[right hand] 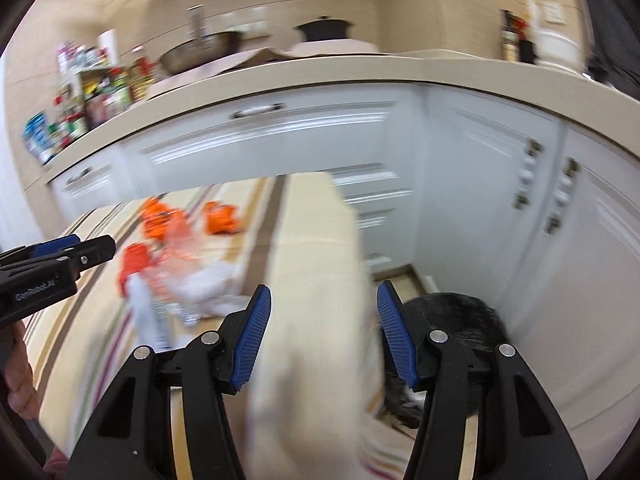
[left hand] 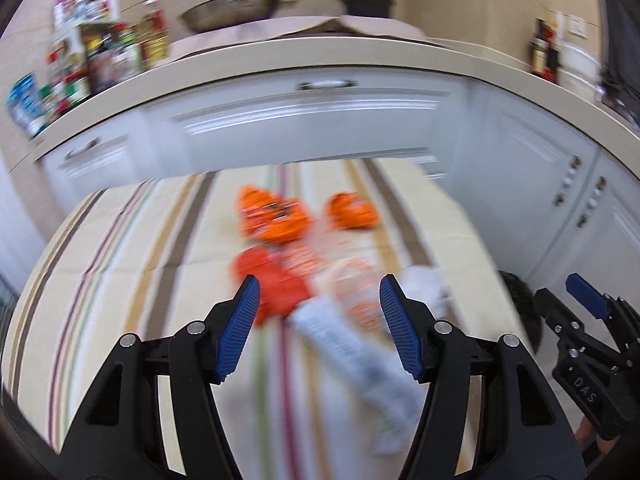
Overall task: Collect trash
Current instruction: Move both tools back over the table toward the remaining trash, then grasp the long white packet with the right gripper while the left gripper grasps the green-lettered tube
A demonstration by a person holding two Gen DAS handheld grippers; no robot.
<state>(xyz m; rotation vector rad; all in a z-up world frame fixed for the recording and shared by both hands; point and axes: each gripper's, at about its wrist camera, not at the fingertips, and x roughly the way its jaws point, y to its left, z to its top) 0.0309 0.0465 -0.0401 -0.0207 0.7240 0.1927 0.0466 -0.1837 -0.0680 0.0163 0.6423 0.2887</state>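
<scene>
One white wrapper — long axis toward cabinets

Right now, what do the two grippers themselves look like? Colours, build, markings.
Both match: the left gripper and right gripper have black plastic linkage arms with silver pivot pins and blue ribbed pads on the jaws. White lettering marks each body's side. No cables or sleeves visible.

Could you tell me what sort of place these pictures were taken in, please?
Most likely a home kitchen: a metal wok and black lidded pot sit on a beige countertop above white cabinet doors, beside crowded condiment bottles.
</scene>
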